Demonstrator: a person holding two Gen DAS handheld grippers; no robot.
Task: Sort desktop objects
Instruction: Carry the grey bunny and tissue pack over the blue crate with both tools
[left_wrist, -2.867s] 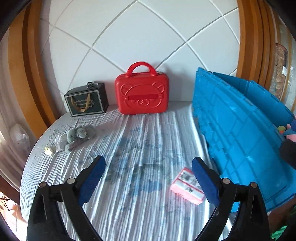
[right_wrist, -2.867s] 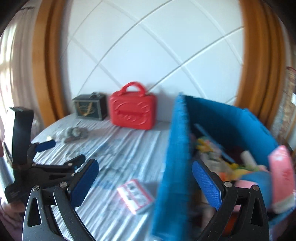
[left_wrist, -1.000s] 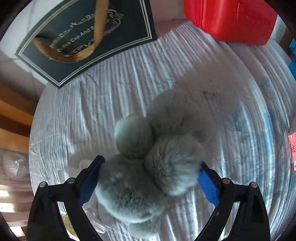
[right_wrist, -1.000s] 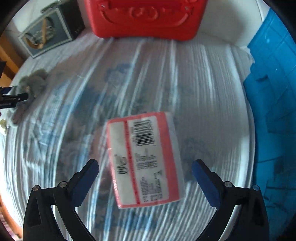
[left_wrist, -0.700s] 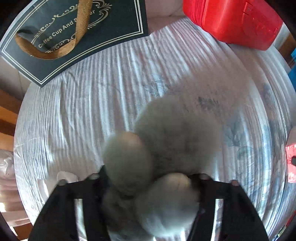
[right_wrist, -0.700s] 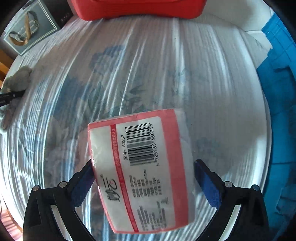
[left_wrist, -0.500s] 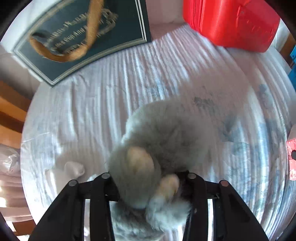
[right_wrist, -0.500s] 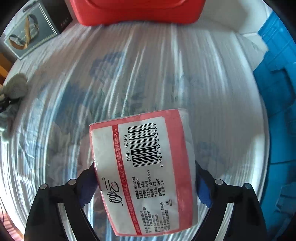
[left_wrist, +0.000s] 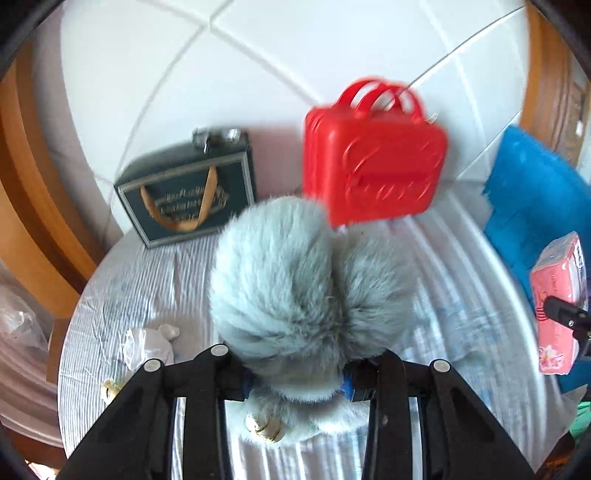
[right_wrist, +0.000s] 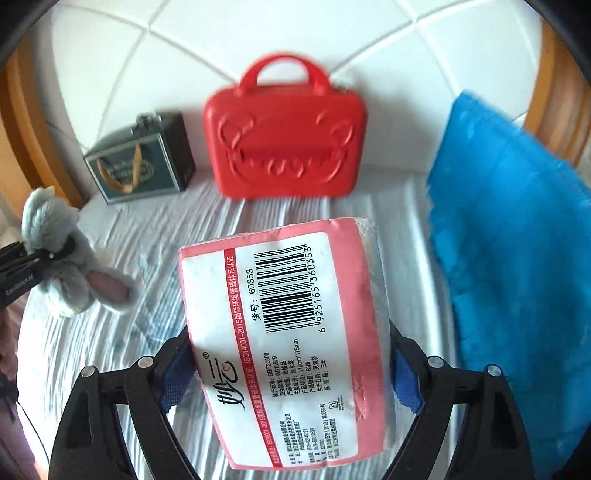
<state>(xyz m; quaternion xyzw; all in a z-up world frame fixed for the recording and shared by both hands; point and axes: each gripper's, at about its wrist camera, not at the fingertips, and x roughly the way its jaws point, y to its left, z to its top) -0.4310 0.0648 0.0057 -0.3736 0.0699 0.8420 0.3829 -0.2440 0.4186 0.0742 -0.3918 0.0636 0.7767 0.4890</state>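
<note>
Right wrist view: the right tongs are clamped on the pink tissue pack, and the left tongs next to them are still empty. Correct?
Not quite. The right tongs do grip the pink tissue pack, but the left tongs are not empty: they are shut on a grey plush toy. The left wrist view shows it between the pads, and the right wrist view shows it hanging at the left edge.

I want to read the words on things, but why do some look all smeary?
Left wrist view: the red case and dark box are smeared, its lettering unreadable; the grey plush stays sharp. Right wrist view: the tissue pack label reads clearly; the blue crate behind is blurred.
</note>
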